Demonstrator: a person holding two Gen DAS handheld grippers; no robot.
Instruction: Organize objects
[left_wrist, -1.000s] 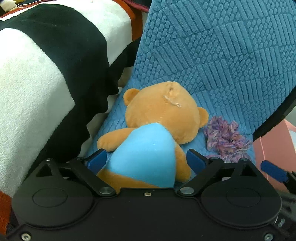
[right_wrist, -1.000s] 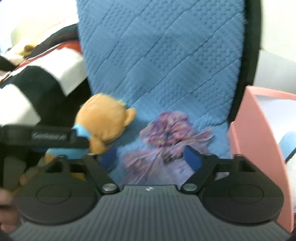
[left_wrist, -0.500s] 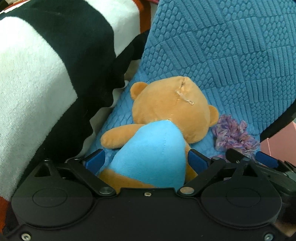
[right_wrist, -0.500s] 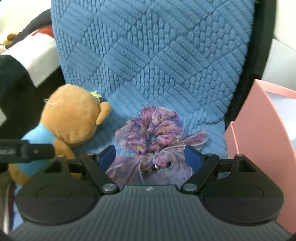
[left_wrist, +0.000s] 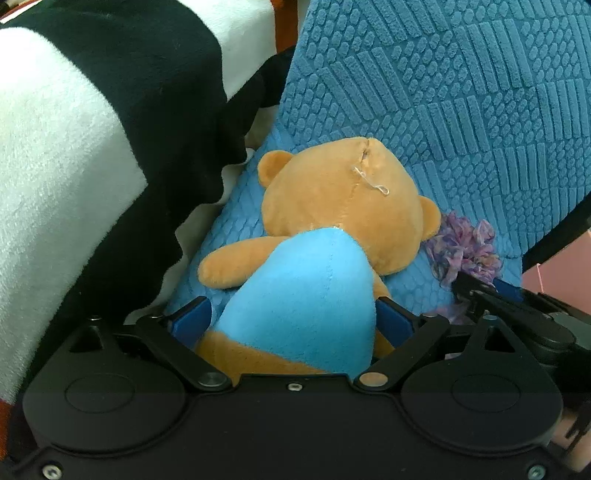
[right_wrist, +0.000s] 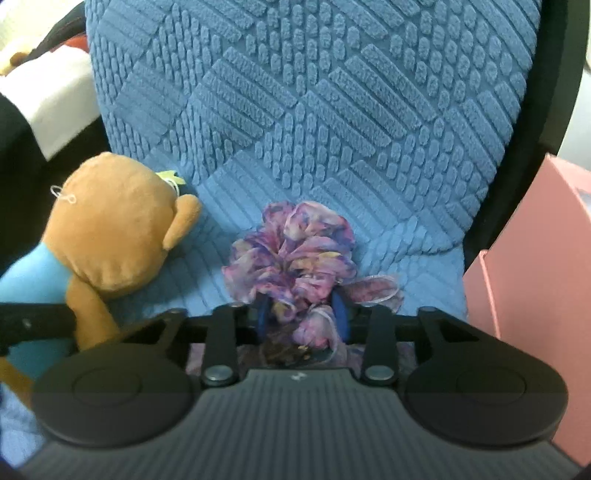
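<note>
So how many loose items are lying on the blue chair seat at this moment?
2: a brown plush bear in a light-blue shirt on the left between the left tongs, and a purple ruffled fabric scrunchie beside it, pinched by the right tongs. Others may be hidden.

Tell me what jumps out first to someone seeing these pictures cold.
A brown teddy bear in a light blue shirt lies face down on the blue chair cushion, its body between the fingers of the open left gripper. Just to its right, the right gripper is pinched shut on a frilly purple scrunchie. A pink box stands at the chair's right edge.
</note>
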